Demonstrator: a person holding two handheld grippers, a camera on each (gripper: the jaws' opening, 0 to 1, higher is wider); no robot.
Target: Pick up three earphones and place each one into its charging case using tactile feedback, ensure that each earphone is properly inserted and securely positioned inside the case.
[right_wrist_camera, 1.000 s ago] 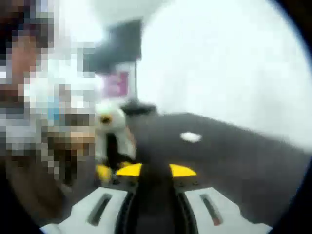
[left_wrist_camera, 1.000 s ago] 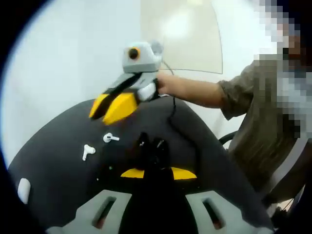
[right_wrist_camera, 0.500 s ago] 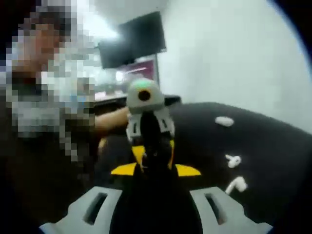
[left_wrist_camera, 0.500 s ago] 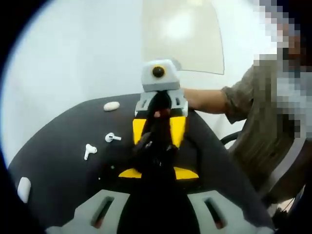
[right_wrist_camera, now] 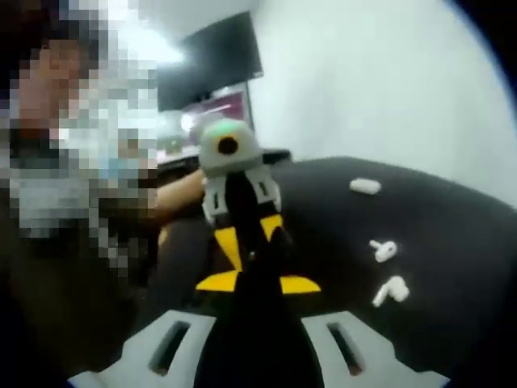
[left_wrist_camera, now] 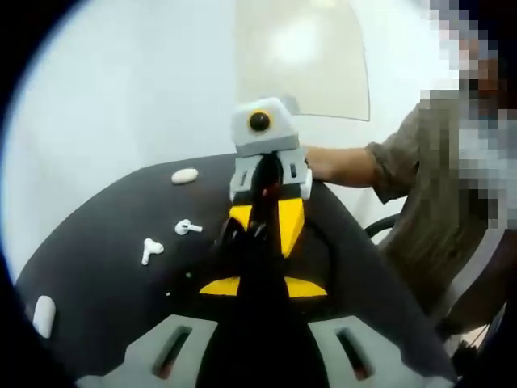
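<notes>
Both tongs, left point(left_wrist_camera: 260, 284) and right point(right_wrist_camera: 257, 281), meet tip-to-tip, grip state unclear; two earphones point(left_wrist_camera: 150, 249) loose on worktop point(left_wrist_camera: 105, 267) beside them.

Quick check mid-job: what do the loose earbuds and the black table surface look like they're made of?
The earbuds look like glossy white hard plastic: bright, smooth, crisp-edged. The table surface looks like a matte black mat, maybe fabric or rubber; it shows almost no glare, though the blur leaves its texture open.

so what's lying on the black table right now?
On the round black table: two loose white earbuds and two white oval cases. The grippers meeting mid-table cover whatever lies beneath them.
</notes>
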